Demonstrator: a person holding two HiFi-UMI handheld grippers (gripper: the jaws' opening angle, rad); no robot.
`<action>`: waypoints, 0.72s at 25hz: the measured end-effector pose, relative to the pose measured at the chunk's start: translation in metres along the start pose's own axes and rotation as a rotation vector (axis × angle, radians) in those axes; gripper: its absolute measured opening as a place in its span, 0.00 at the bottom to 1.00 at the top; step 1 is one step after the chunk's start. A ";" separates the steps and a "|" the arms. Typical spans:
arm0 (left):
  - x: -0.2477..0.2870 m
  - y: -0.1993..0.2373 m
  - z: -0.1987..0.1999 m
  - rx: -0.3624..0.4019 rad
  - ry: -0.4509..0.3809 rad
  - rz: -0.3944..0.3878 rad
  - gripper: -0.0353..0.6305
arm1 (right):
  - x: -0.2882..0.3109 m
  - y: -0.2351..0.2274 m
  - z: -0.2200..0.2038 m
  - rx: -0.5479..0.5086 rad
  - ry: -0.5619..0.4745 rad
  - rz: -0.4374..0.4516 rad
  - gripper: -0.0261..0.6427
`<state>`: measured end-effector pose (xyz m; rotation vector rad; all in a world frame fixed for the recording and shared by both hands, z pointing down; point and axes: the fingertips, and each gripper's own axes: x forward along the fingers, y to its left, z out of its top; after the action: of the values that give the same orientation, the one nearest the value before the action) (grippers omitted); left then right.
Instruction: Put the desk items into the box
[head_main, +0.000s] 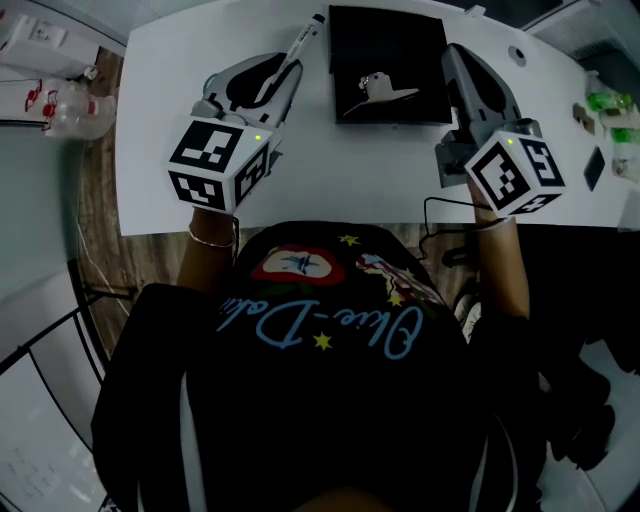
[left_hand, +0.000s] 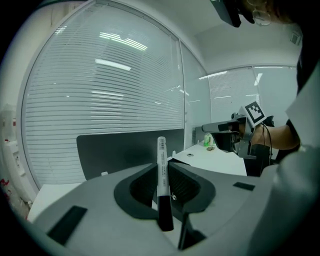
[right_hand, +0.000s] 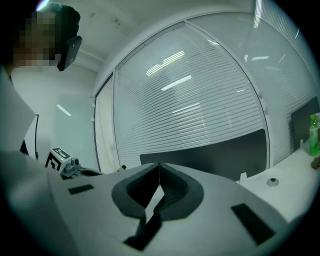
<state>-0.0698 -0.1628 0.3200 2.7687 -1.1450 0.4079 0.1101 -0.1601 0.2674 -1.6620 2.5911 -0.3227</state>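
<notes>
Left gripper view: the left claw (left_hand: 162, 172) grips a white marker (left_hand: 161, 150); the right claw (right_hand: 159, 171) is pinched shut, empty, just beside the black box (head_main: 348, 40).

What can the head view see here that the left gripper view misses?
Only the head view looks down into the black box, where a small pale item lies, and shows the person's dark shirt. Only the left gripper view shows the window blinds and the dark desk partition. Both show the marker pen clamped in the left gripper, the right gripper and the white desk.
</notes>
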 end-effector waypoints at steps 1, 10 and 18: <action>0.004 -0.002 -0.001 0.001 0.005 -0.013 0.17 | -0.003 -0.003 0.001 0.000 -0.002 -0.010 0.06; 0.039 -0.024 -0.013 0.035 0.064 -0.120 0.17 | -0.029 -0.027 -0.001 0.015 -0.003 -0.117 0.06; 0.068 -0.045 -0.025 0.048 0.114 -0.212 0.17 | -0.055 -0.045 -0.008 0.045 -0.009 -0.198 0.06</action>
<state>0.0031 -0.1714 0.3628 2.8268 -0.8174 0.5668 0.1725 -0.1278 0.2801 -1.9024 2.3982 -0.3770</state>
